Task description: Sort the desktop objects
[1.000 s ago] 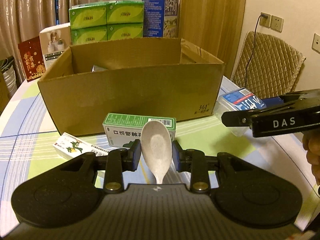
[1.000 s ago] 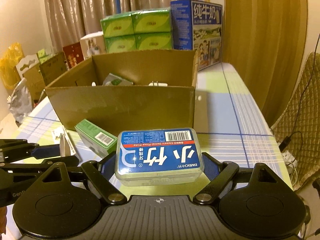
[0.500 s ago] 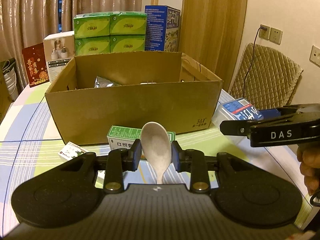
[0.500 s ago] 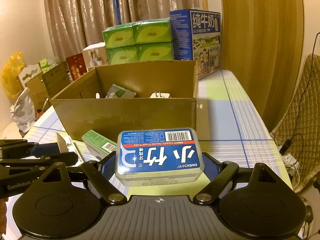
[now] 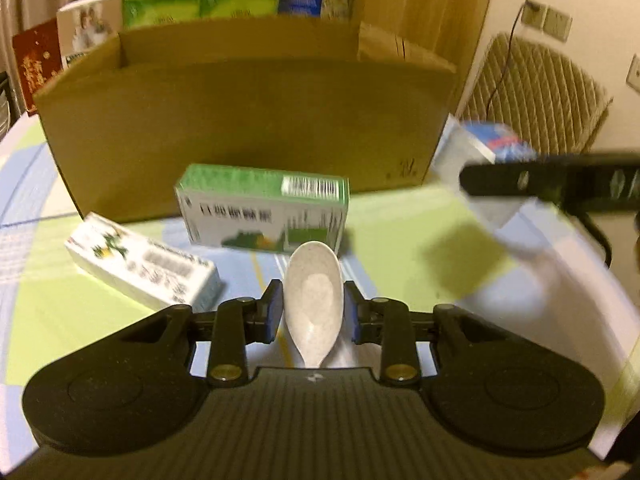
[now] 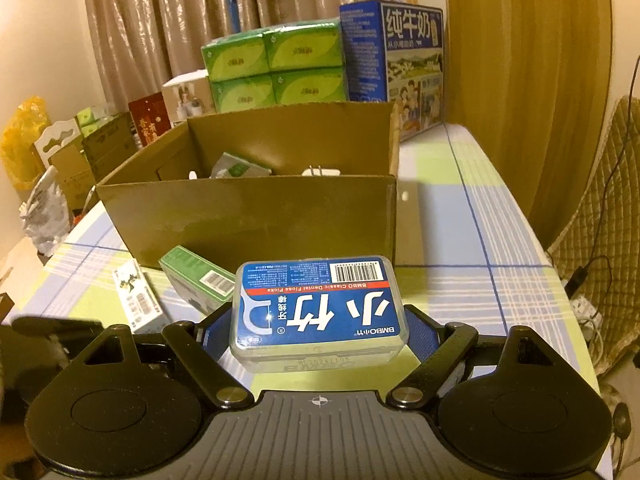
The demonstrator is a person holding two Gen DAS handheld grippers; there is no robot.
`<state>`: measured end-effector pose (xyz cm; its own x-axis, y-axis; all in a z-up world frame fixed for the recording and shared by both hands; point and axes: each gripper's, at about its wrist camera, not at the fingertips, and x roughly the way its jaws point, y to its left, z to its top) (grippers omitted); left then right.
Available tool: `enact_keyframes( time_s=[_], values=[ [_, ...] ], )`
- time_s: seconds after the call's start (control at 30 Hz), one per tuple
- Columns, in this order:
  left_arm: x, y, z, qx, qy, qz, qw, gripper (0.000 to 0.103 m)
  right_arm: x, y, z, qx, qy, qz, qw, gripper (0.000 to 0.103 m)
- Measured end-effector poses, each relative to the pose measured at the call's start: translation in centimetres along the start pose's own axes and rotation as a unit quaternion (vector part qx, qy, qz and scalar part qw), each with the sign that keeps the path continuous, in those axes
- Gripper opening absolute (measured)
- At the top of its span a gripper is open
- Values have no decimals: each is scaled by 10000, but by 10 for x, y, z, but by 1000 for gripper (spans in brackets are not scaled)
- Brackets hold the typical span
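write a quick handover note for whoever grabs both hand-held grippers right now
Left hand-held gripper: shut on the speckled white plastic spoon, bowl pointing forward, in front of the box.
Right hand-held gripper: shut on the clear plastic floss-pick case with a blue label, also short of the box.
Open brown cardboard box: already holds a green-and-white packet and a white plug.
Still on the checked tablecloth in front of the box: the green-and-white medicine carton and the white carton with a plant picture.
Left to do: probably drop both held items into the box, then the two cartons.
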<state>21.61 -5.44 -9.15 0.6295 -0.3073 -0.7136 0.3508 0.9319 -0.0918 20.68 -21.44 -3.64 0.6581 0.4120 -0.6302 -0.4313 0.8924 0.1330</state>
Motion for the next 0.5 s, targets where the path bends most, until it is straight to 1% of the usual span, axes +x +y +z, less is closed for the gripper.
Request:
enact_keyframes(
  time_s=[0.07, 0.27, 0.5],
  values=[
    [6, -1, -5, 25, 40, -5, 10000, 26, 0, -1, 0, 31, 7, 11, 10000, 84],
    [12, 0, -15, 73, -10, 100, 9999, 27, 2, -3, 2, 71, -19, 52, 10000, 84],
    [14, -1, -16, 47, -98, 77, 9999, 31, 1, -5, 4, 133, -24, 90, 9999, 84]
  ],
)
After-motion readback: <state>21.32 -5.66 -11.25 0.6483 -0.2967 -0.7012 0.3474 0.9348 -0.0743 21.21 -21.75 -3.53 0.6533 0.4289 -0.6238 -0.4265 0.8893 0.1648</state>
